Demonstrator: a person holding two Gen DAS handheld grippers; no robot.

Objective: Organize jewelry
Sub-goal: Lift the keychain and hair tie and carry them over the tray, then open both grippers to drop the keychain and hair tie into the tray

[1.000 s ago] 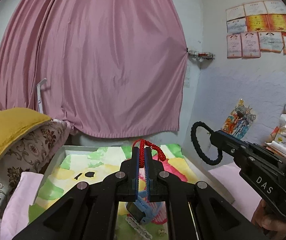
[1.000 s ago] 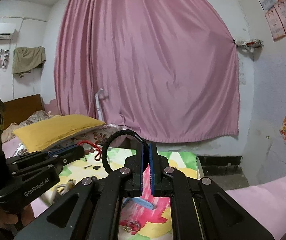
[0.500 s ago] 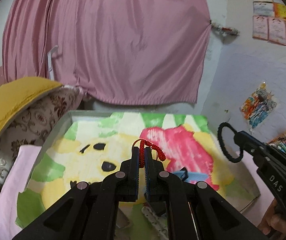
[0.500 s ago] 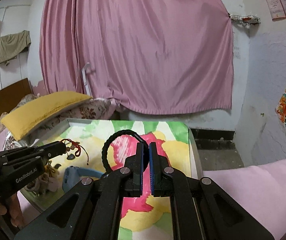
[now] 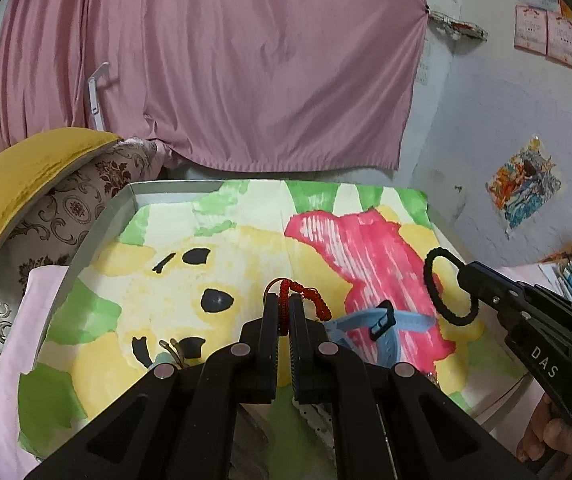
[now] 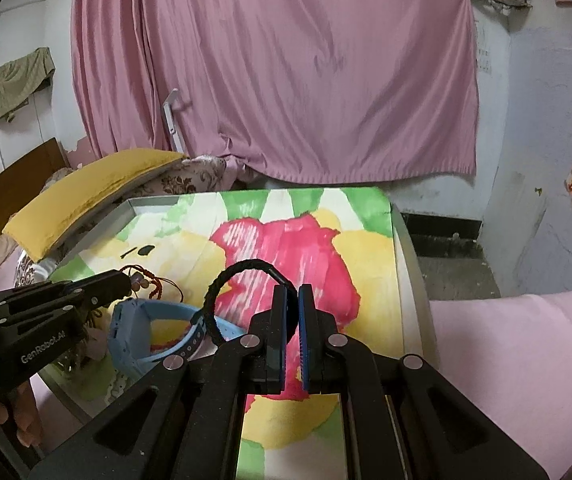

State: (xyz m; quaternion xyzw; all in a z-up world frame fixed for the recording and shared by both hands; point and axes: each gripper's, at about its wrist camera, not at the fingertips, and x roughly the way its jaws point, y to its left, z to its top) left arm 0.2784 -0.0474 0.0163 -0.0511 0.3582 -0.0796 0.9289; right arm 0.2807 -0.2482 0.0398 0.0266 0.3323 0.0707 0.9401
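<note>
Above the painted worktop (image 5: 246, 240), both jaws are clenched, the left gripper (image 5: 284, 312) on a red cord bracelet (image 5: 306, 296), the right gripper (image 6: 292, 312) on a black braided bracelet (image 6: 226, 284), each loop hanging clear, bare paint ahead.

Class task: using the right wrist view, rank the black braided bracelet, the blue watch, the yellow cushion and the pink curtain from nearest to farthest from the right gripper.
1. Black braided bracelet, pinched in the right gripper.
2. Blue watch, lower left on the tray.
3. Yellow cushion, left beyond the tray.
4. Pink curtain, back wall.
</note>
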